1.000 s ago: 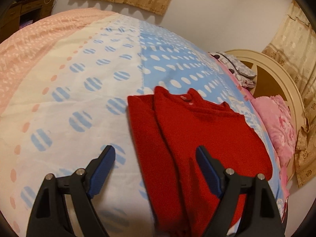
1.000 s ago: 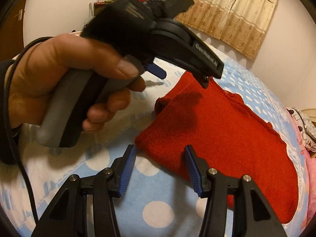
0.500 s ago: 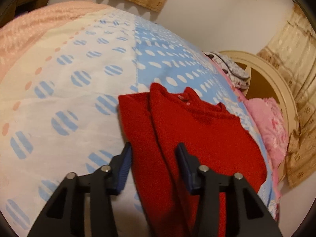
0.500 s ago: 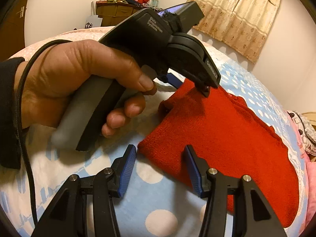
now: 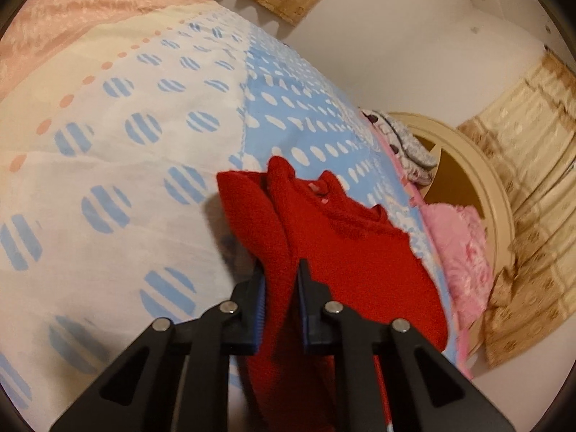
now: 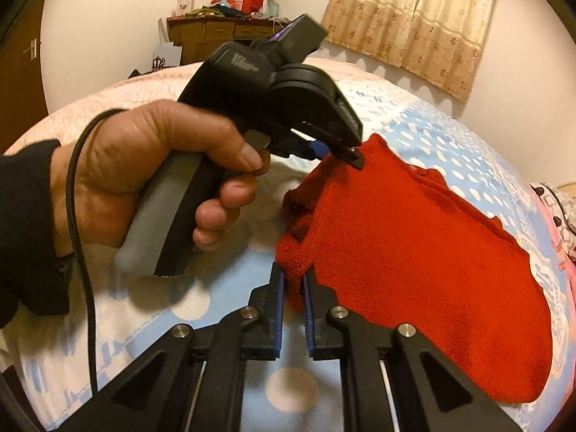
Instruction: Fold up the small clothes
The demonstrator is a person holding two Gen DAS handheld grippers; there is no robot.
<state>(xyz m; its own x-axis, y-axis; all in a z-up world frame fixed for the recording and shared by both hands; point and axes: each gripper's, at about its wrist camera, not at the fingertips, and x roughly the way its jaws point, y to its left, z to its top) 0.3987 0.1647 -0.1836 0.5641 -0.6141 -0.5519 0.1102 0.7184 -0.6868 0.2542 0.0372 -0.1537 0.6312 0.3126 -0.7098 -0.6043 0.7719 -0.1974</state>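
A: Where is the red knitted sweater (image 5: 363, 252)?

B: On the bed (image 5: 108, 151), on its quilt of white and blue patches with dots and striped circles. It lies partly folded, one side lapped over the body.

A: And the left gripper (image 5: 280, 280)?

B: Its jaws are closing on a raised fold along the sweater's long edge; the blue pads press red knit from both sides. In the right wrist view a bare hand (image 6: 144, 180) in a dark sleeve grips its grey handle.

A: The right gripper (image 6: 293, 288)?

B: Narrow, pinched on the bunched corner of the sweater nearest it, with the knit puckered just above the pads.

A: Anything else?

B: A pink blanket (image 5: 460, 248) beside a cream headboard (image 5: 500, 216), and beige curtains (image 6: 414, 21) on the wall.
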